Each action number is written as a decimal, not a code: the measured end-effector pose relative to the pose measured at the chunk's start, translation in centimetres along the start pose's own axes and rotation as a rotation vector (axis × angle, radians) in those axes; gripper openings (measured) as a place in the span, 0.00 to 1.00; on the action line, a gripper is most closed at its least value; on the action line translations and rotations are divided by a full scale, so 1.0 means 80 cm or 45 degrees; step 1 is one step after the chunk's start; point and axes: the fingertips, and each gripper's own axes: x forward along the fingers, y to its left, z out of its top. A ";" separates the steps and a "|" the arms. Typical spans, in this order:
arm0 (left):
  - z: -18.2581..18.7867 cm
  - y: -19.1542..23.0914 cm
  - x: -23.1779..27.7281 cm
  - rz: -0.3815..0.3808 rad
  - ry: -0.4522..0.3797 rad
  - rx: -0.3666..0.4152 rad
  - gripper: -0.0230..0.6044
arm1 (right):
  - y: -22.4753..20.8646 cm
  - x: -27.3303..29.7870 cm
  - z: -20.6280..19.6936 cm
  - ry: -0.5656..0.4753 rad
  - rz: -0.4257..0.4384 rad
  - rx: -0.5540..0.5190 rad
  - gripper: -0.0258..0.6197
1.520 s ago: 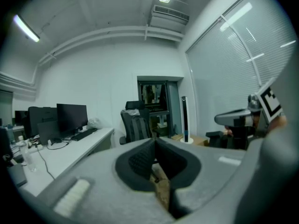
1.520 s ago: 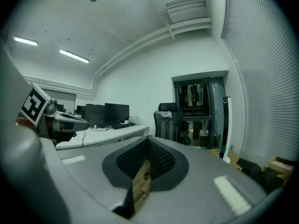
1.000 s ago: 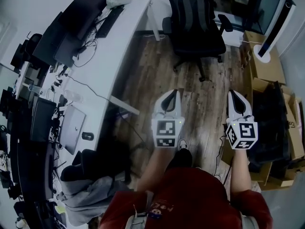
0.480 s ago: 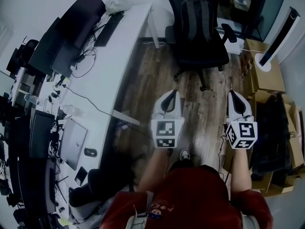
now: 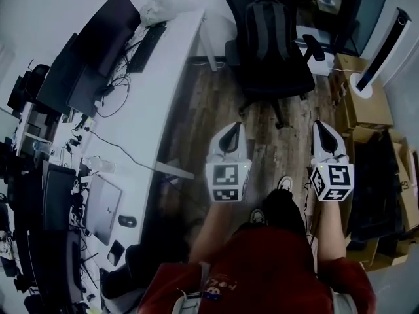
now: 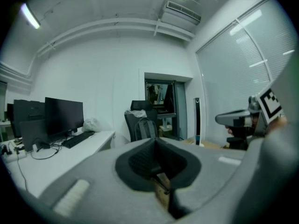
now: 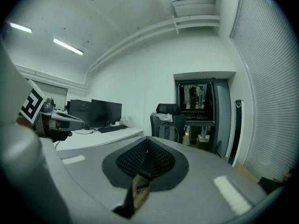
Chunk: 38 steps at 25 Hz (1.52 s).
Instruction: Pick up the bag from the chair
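Note:
A dark backpack [image 5: 265,19] stands upright on the seat of a black office chair [image 5: 278,67] at the top of the head view. My left gripper [image 5: 234,128] and right gripper [image 5: 321,125] are held side by side over the wooden floor, well short of the chair, both pointing at it. Each is shut with nothing between its pads. In the left gripper view the backpack [image 6: 145,128] shows far off beyond the shut left gripper [image 6: 155,141]. The right gripper view shows the backpack [image 7: 168,131] past the shut right gripper [image 7: 147,139].
A long white desk [image 5: 154,97] with monitors, a keyboard and cables runs along the left. Cardboard boxes [image 5: 368,93] and a tall white tower unit [image 5: 381,39] stand at the right. An open doorway [image 7: 198,111] lies behind the chair. The person's shoe [image 5: 284,184] is on the floor between the grippers.
Both grippers have moved forward toward the chair, staying shut. The person has taken a step, and a foot now shows between the grippers. The desk has slid back in view.

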 end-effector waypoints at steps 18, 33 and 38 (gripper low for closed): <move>0.018 0.016 0.182 0.010 0.038 0.037 0.03 | -0.116 0.149 -0.010 0.031 -0.006 0.018 0.04; 0.053 -0.003 0.403 0.020 0.112 0.067 0.03 | -0.271 0.306 -0.011 0.082 0.021 0.074 0.04; 0.070 -0.014 0.468 0.029 0.114 0.091 0.03 | -0.326 0.349 -0.003 0.066 0.025 0.085 0.04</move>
